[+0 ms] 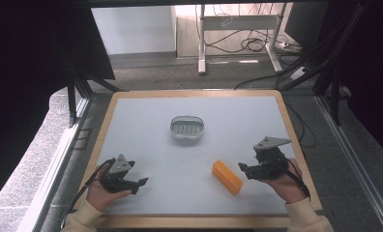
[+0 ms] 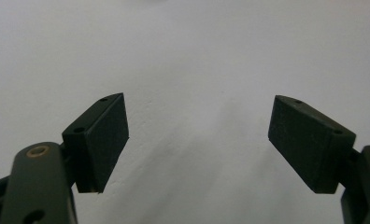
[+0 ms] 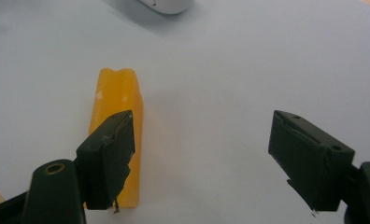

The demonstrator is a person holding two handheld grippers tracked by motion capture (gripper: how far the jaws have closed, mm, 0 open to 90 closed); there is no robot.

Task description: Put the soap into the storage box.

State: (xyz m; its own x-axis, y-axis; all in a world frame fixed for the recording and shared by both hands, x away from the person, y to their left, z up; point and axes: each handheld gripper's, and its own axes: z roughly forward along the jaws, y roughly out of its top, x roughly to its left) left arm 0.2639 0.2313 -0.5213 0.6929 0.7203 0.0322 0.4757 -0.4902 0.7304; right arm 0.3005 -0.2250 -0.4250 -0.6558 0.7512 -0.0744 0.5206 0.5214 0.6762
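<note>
On the left of the high view I see my left tool held low over the near left part of the counter, in a hand that comes up from the bottom edge. In the left gripper view its jaws stand wide apart, with nothing between them; they look down on bare grey surface, and I cannot tell whether the tips touch it.

Farther in, around the middle of the counter, sits a small oval dish with a slotted insert, well apart from both tools. The right gripper view catches a bit of its white rim at the top edge.

To the right and nearer to me lies the orange bar, flat on the counter and set at a slant. My right tool is just beside its right end in the high view, held by the right hand. In the right gripper view the jaws are spread wide and grip nothing. The bar lies lengthwise behind the left-hand jaw, which covers part of its near end, so most of the gap between the jaws shows bare counter. Whether that jaw touches the bar I cannot tell.
</note>
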